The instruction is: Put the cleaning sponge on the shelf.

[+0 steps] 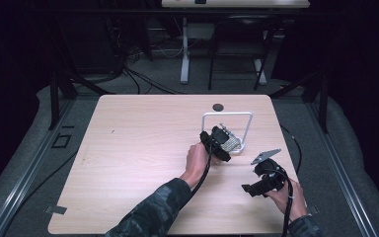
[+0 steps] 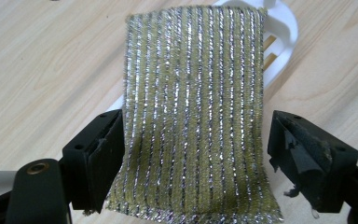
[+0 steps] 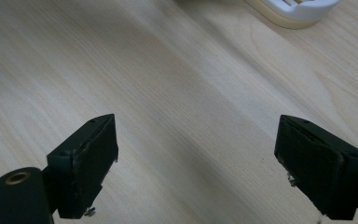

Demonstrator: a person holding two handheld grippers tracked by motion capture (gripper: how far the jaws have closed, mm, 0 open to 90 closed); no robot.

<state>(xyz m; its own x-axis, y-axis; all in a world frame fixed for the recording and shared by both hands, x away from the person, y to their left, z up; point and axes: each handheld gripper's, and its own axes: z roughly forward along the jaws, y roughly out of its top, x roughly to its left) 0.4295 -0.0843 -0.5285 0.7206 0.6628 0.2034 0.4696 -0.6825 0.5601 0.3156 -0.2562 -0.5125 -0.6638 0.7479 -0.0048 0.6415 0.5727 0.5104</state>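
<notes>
A shiny green and silver scrub cloth (image 2: 193,112) lies partly on a white rack (image 2: 282,42) near the far right of the table (image 1: 128,148). The left hand-held gripper (image 2: 193,163) has its jaws wide open, one on each side of the cloth, gripping nothing. It looks ready to grab, so next the jaws must close on the cloth. The right hand-held gripper (image 3: 200,163) waits wide open and empty over bare table.

Scrub pad (image 2: 193,112) on rack (image 2: 284,35).

Sponge (image 2: 193,116) near end cut off; white rack (image 2: 279,44) mostly hidden behind.
</notes>
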